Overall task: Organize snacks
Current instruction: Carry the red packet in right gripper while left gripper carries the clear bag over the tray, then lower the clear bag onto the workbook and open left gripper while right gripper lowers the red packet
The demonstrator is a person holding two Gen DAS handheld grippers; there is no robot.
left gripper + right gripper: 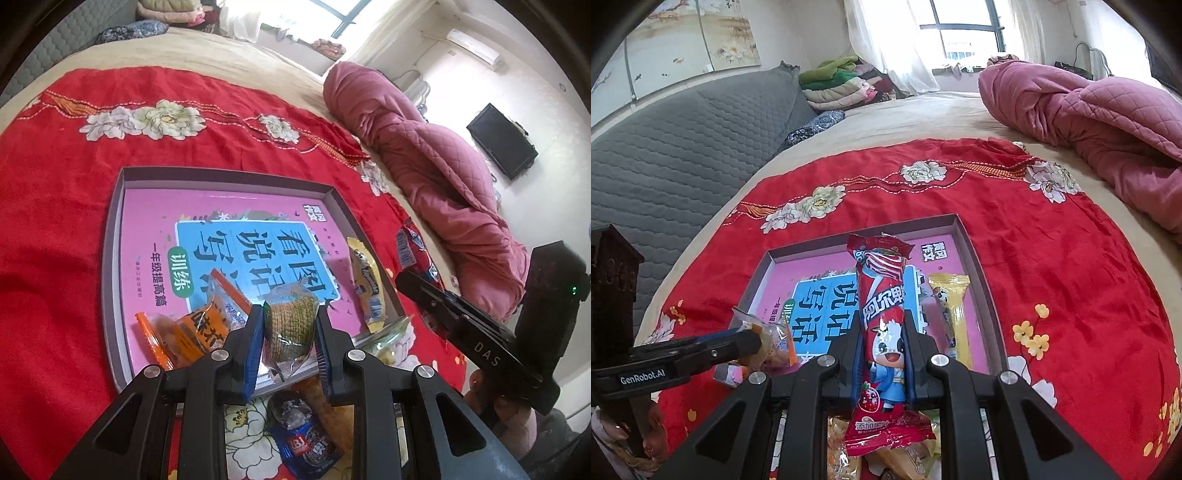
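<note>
- Right now both grippers carry a snack over the shallow grey tray point(114, 236), which sits on the red floral cloth point(55, 221) spread over the bed.
- Left gripper point(290, 343): its jaws are clamped on a clear-wrapped green-and-yellow biscuit pack point(291, 321), a blue pad pressing each side. The pack hangs just above the tray's near edge, its long axis running near to far, in line with the fingers.
- Right gripper point(882, 354): its jaws are closed on the red strawberry snack stick point(882, 310), gripped around the lower middle. The stick's long axis also runs near to far; its crimped far end points over the tray and its near end trails back past the jaws, over loose snacks on the cloth.
- Already in the tray: a yellow snack stick point(951, 314) lying lengthwise along the right wall, and orange packets point(192, 325) at the near left corner, resting on the pink book cover point(155, 221) that lines the tray.
- Judgement: the open stretch lies beyond and between the two held packs. The red stick is already roughly parallel to the yellow one, so lowering it just left of that one would need little turning.
- Outside the tray, a blue packet point(308, 446) lies on the cloth under the left gripper, not yet sorted.
</note>
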